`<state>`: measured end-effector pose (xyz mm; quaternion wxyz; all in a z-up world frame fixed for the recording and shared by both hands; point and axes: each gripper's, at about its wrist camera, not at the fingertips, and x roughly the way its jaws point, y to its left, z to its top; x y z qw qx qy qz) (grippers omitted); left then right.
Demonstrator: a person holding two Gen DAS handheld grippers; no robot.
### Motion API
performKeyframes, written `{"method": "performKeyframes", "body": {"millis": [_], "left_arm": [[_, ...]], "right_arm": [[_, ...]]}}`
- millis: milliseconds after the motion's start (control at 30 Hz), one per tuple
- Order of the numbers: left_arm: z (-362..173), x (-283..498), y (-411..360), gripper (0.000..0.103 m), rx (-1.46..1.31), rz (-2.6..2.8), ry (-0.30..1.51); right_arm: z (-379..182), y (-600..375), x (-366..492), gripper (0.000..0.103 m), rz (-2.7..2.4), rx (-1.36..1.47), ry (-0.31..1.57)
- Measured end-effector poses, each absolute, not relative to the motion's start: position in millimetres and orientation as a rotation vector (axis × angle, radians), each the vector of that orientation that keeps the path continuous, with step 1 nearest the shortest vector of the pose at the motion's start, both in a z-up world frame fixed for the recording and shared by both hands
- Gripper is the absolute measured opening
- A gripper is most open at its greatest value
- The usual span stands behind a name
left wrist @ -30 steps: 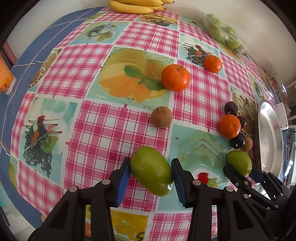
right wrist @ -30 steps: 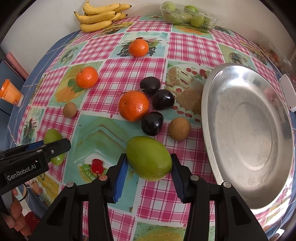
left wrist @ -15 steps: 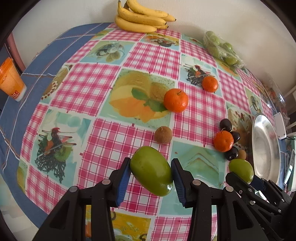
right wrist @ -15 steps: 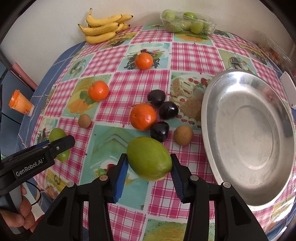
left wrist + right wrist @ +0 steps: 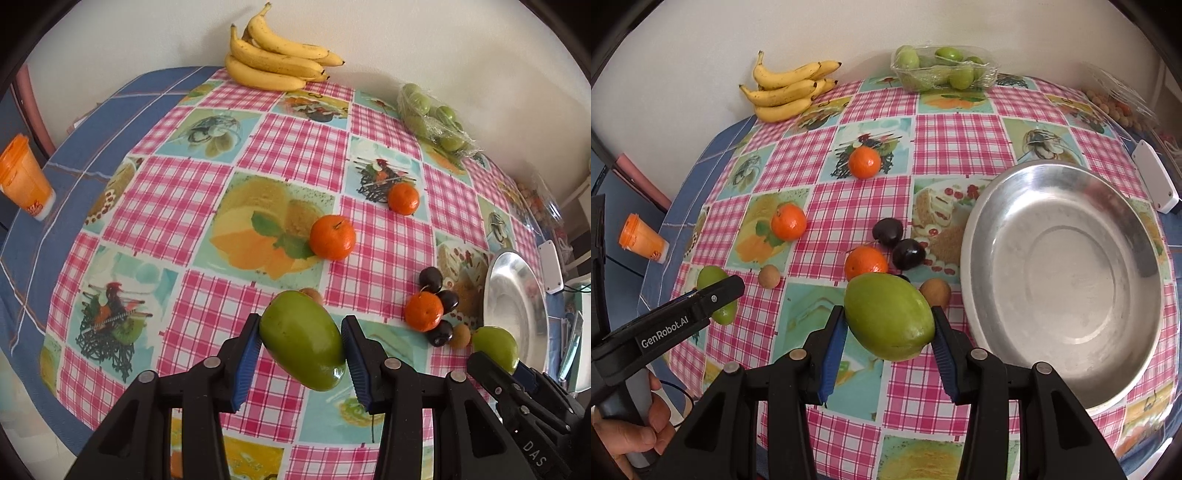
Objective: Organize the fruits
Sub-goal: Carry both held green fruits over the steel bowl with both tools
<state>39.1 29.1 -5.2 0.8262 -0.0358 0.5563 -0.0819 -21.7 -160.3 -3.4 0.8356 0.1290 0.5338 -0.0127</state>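
Two green mangoes up off the table, one per claw. Left claw [image 5: 301,345] pinching the left mango [image 5: 303,339] across its middle between blue pads; right claw [image 5: 888,328] pinching the right mango [image 5: 888,315] the same way, long axis tilted. Both fruits clear of the checked cloth of the table [image 5: 184,192].

Judged step: carrying both toward the steel tray [image 5: 1067,391], bare and lying just right of the right claw. Best done by keeping both grips firm on the smooth, rounded skin, lifting enough to pass over the near rim, then lowering well inside before spreading the pads, so neither fruit rolls out. Left mango with farther to travel; worth routing over, not through, the cluster between: near orange [image 5: 866,264], dark plums [image 5: 908,253], small brown fruits [image 5: 935,291]. Setting the right one toward the tray's far side leaves room for the second.

Farther off, untouched: two more oranges [image 5: 788,222], then bananas [image 5: 786,92] and a wrapped pack of green fruit [image 5: 942,72] by the wall.
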Motion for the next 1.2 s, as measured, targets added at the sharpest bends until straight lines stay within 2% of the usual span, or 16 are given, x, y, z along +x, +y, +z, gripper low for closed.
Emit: {"method": "performKeyframes", "body": {"millis": [333, 767, 1200], "left_arm": [[15, 49, -28, 0.047, -0.035, -0.254, 1.125], [20, 34, -139, 0.047, 0.112, -0.474, 1.1], [-15, 13, -203, 0.047, 0.237, -0.605, 1.121]], "right_arm": [[15, -212, -27, 0.047, -0.14, 0.385, 1.064], [5, -306, -52, 0.047, -0.412, 0.531, 1.045], [-21, -336, -61, 0.047, -0.499, 0.585, 1.094]]}}
